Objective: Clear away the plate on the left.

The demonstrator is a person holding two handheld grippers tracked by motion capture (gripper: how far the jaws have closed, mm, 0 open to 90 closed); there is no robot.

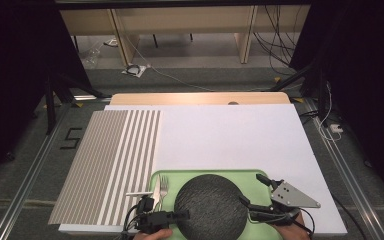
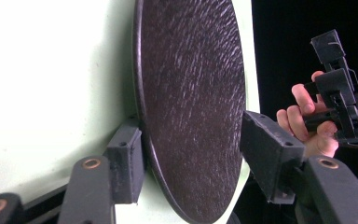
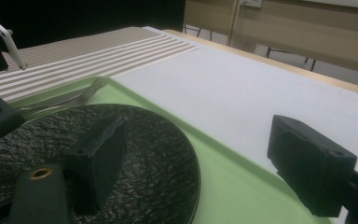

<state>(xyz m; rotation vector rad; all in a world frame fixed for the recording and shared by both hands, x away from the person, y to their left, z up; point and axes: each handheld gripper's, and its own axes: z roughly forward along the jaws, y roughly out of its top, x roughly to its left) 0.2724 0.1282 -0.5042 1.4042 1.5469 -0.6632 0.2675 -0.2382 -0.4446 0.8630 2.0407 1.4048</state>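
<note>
A round black textured plate (image 1: 210, 205) lies on a green tray (image 1: 240, 175) at the table's near edge. A metal fork (image 1: 163, 190) rests on the tray left of the plate. My left gripper (image 1: 180, 216) is at the plate's near-left rim. In the left gripper view its jaws (image 2: 193, 149) stand open with the plate's (image 2: 191, 93) rim between them, one pad beside the underside and the other off the top face. My right gripper (image 1: 254, 192) is open at the plate's right side. One of its jaws hangs over the plate (image 3: 158, 154) and the other over the tray (image 3: 223, 186).
A brown-and-white striped mat (image 1: 110, 165) lies left of the tray on a white board (image 1: 230, 135). A wooden table edge (image 1: 200, 98) runs along the far side. The tray reaches the near table edge. The fork (image 3: 74, 98) points toward the striped mat (image 3: 74, 60).
</note>
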